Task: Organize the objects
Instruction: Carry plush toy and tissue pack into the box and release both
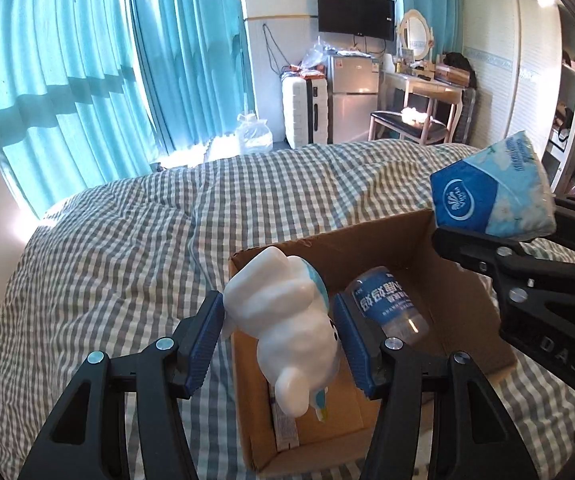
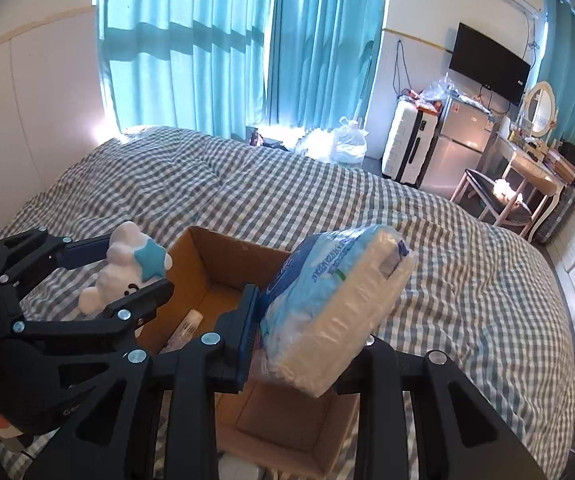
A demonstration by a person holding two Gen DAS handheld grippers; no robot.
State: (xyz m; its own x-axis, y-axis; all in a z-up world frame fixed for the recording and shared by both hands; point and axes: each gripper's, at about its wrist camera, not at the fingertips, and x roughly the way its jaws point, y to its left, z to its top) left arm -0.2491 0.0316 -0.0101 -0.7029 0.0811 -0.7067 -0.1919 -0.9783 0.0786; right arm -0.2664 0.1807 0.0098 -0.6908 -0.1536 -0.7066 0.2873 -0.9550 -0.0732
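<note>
Left wrist view: the left claw (image 1: 277,332) is clamped on a white plush toy (image 1: 283,328) above the near-left rim of an open cardboard box (image 1: 415,236) on the checked bed (image 1: 127,240), with bare quilt all round. Inside lies a clear bottle (image 1: 387,304), blue-labelled. Right wrist view: the right claw (image 2: 311,344) grips a blue-and-white tissue pack (image 2: 335,304) over the box.

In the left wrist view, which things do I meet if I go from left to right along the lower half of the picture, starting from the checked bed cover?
Checked bed cover → white plush toy held in the left tongs → water bottle lying in the cardboard box → tissue pack held in the right tongs.
</note>
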